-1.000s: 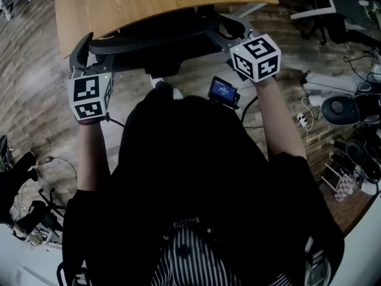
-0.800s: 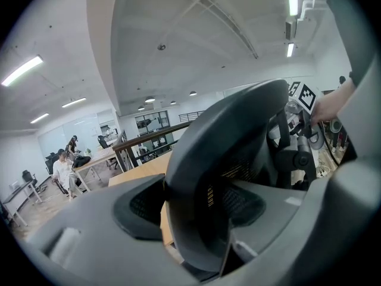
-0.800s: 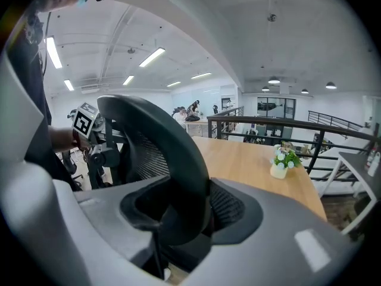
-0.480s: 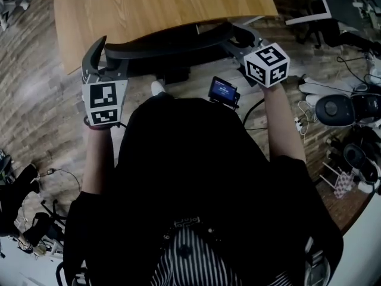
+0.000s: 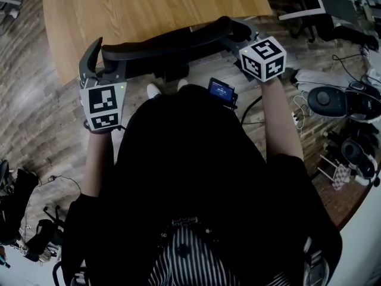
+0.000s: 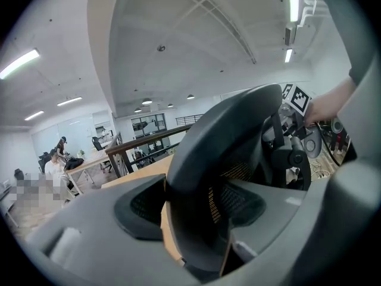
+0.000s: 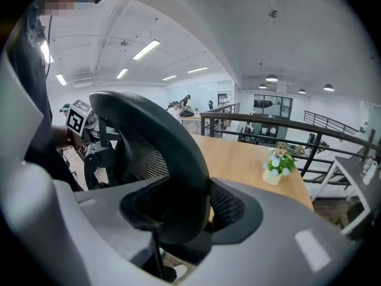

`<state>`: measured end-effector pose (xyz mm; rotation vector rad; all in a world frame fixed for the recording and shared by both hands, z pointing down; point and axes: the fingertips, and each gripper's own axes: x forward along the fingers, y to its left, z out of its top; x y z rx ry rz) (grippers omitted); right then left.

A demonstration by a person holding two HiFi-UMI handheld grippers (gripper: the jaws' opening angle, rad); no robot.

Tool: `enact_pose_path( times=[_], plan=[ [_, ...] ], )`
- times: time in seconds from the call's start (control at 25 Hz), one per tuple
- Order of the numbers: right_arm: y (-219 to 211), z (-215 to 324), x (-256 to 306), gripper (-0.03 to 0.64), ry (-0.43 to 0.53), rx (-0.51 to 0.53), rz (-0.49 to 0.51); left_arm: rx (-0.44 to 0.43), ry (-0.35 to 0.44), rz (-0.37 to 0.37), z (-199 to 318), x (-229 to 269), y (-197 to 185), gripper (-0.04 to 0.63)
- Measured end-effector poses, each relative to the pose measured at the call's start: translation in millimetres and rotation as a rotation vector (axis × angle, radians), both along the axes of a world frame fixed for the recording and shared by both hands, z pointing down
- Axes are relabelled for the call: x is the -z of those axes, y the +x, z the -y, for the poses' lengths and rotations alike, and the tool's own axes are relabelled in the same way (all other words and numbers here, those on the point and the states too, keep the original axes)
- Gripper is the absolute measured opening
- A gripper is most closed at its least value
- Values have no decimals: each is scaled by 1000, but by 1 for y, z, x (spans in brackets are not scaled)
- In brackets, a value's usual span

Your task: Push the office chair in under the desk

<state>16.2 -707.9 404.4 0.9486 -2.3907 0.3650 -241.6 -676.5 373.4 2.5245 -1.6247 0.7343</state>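
- Seen from the head view, a person stands behind a black office chair (image 5: 166, 40), with a gripper in each hand, one at either end of the chair's curved backrest (image 5: 196, 33).
- The left gripper (image 5: 102, 61) is at the backrest's left end. One grey jaw curves up round the outside of the end, and its marker cube (image 5: 105, 106) sits nearest the person.
- In the left gripper view, the left gripper (image 6: 190, 210) is clamped on the backrest (image 6: 220, 154). The dark frame edge fills the gap between the two ribbed pads and rises up and to the right, away from the jaws.
- The right gripper (image 5: 237, 37) is at the backrest's right end, with its marker cube (image 5: 262, 58) just behind it.
- In the right gripper view, the right gripper (image 7: 184, 213) is likewise closed on the backrest (image 7: 161, 154). The frame stands between the pads and arcs away to the left.
- The backrest lies along the near edge of the wooden desk (image 5: 149, 5) and partly overlaps it in the head view. The seat cannot be made out.
- A small potted plant (image 7: 277, 166) stands on the desk to the right of the backrest.
- A small device with a lit blue screen (image 5: 221, 91) sits at the person's front.
- Cables and dark equipment (image 5: 333, 103) lie on the wood floor to the right.
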Motion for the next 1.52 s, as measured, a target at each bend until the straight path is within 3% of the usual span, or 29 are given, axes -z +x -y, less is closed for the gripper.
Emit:
enact_pose_path(
  times=[0.44,0.8,0.88,0.96,1.04,1.16,1.24,1.28,1.4,1.52],
  plan=[
    [-3,20,-2,204,1,53,-11,66,12,7,8,-2,-1,241],
    [0,7,6,206,48,32,4,136,11,-57,-14,0,-1,250],
    [1,5,6,206,47,35,-8,160,-17,-92,-20,-2,-2,261],
    [2,4,6,206,45,36,-28,191,-54,-165,-27,-9,-6,313],
    [9,1,12,206,51,6,-30,211,-79,-230,-41,-13,-11,307],
    [22,-18,30,198,59,-58,35,173,-76,-229,-67,-8,-12,145],
    [21,-44,40,66,44,-18,92,101,-65,-263,-77,6,8,22],
    [16,-57,44,3,36,15,112,52,-54,-286,-79,15,23,6],
    [-10,-82,48,0,43,111,124,-78,-34,-288,-78,30,56,6],
    [-30,-92,46,0,53,166,132,-101,-43,-235,-73,32,62,6]
  ],
)
